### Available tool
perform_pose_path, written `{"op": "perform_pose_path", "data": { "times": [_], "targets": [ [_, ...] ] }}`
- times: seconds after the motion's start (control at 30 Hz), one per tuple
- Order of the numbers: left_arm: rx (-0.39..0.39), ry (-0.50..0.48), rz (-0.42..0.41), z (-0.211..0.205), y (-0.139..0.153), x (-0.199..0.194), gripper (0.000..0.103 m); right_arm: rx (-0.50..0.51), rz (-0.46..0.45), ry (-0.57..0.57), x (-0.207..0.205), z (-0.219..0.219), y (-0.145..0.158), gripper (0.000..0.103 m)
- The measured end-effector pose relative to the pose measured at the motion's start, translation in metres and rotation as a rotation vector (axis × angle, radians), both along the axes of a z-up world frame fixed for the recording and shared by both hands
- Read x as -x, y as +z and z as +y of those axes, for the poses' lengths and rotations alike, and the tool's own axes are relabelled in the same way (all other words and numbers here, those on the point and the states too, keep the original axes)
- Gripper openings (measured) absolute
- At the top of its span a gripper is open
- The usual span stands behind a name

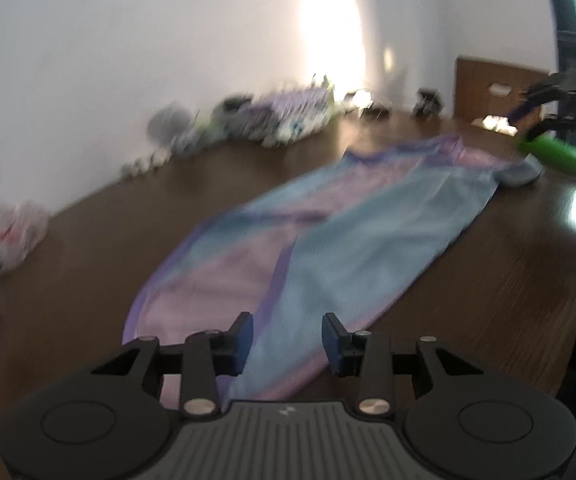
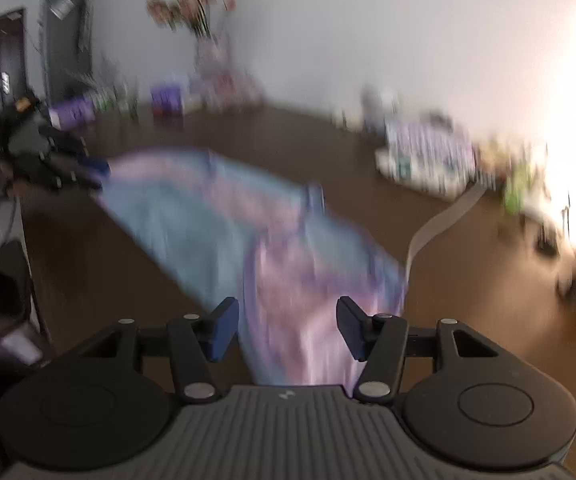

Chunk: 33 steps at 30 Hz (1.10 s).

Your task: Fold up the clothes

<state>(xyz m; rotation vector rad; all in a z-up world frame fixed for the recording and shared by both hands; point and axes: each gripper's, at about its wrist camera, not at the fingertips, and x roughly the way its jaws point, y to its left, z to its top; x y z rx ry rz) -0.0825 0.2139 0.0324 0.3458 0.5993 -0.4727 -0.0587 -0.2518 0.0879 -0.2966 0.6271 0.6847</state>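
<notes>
A blue and pink garment lies spread flat along the dark wooden table, already doubled lengthwise into a long strip, with one end near each hand. The left gripper hangs just above the near end, its jaws spread with nothing between them but a view of the cloth below. The right gripper sits over the other end, jaws spread a little wider, also empty. Both views are blurred, so fine creases and hems cannot be made out.

The fabric looks thin, light and limp, probably a little slippery; it will sag and slide rather than hold a shape, and a single pinch would likely let it droop. The sensible places to take hold seem to be the two corners of one short end, pinching both layers together at the edge, then carrying that end over toward the other
</notes>
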Motion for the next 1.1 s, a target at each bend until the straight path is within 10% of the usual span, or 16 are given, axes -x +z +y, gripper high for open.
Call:
{"op": "perform_pose_path", "data": {
  "times": [0.1,0.17,0.27,0.5,0.73,0.9,1.0,1.1],
  "targets": [
    [0.034,0.017,0.009,0.006,-0.005,0.0,0.036,0.057,0.036,0.01,-0.003,-0.001,-0.021,0.052],
    [0.044,0.02,0.013,0.007,-0.007,-0.001,0.036,0.094,0.059,0.014,-0.005,-0.001,-0.034,0.009],
    [0.078,0.025,0.022,0.014,-0.009,-0.003,0.039,0.107,-0.029,-0.129,-0.029,0.005,-0.024,0.003],
    [0.151,0.076,0.026,0.03,0.0,-0.002,0.048,0.171,-0.21,-0.349,-0.048,0.021,-0.019,0.066],
    [0.184,0.167,0.068,0.049,0.0,-0.009,0.052,-0.024,-0.068,-0.207,-0.015,0.03,-0.021,0.067],
    [0.208,0.159,0.102,0.048,-0.002,-0.01,0.038,-0.047,-0.009,-0.2,-0.009,0.047,-0.044,0.067],
    [0.18,0.189,0.108,0.044,-0.003,-0.01,0.007,-0.088,0.016,-0.227,-0.008,0.045,-0.048,0.067],
    [0.204,0.193,0.088,0.048,-0.001,-0.006,0.004,-0.096,0.014,-0.265,-0.006,0.041,-0.05,0.067]
  ]
}}
